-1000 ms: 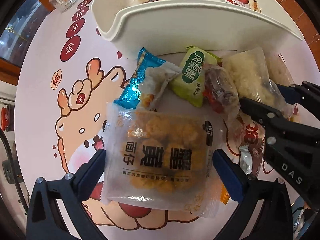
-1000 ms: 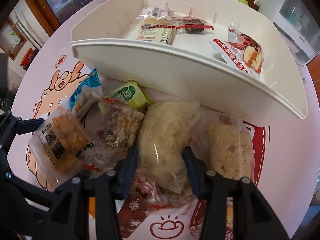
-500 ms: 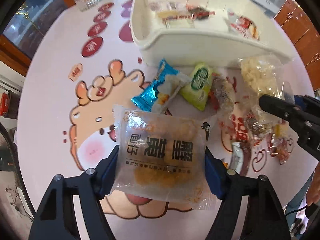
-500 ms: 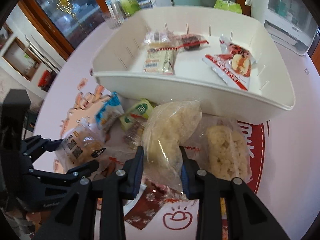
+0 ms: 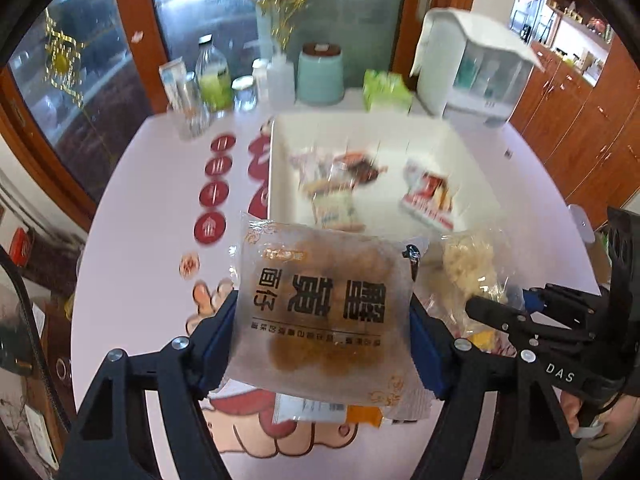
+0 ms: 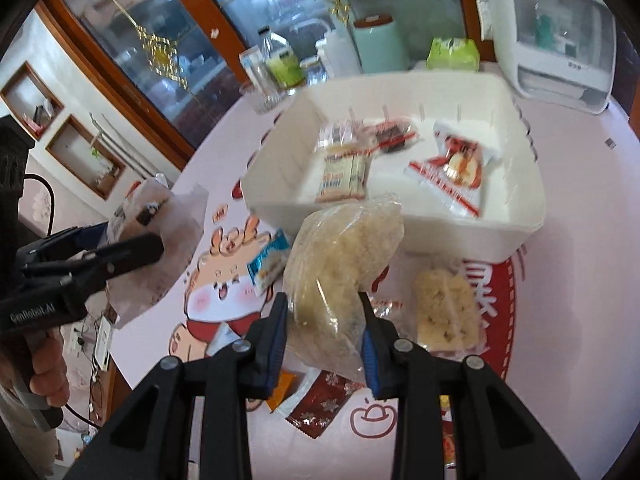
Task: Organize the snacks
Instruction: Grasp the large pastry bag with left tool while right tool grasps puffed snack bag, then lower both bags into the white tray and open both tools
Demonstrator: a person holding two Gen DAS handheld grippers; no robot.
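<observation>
My left gripper (image 5: 322, 320) is shut on a clear pack of golden fried snacks (image 5: 324, 312) with black lettering, held up above the table in front of the white bin (image 5: 276, 184). My right gripper (image 6: 322, 312) is shut on a clear bag of pale rice puffs (image 6: 340, 256), lifted near the bin's front wall (image 6: 440, 232). The bin holds several packets, among them a red and white one (image 6: 452, 172). The right gripper and its bag also show in the left wrist view (image 5: 476, 268). The left gripper also shows in the right wrist view (image 6: 132, 248).
On the pink cartoon tablecloth (image 6: 224, 292) lie a second rice puff bag (image 6: 444, 308), a blue packet (image 6: 268, 260) and a dark red packet (image 6: 324, 404). Bottles and glasses (image 5: 208, 80), a teal canister (image 5: 320, 72) and a white appliance (image 5: 476, 60) stand behind the bin.
Both grippers have risen from the snack pile with their packs, and the views now tilt up toward the bin and the back of the table.
</observation>
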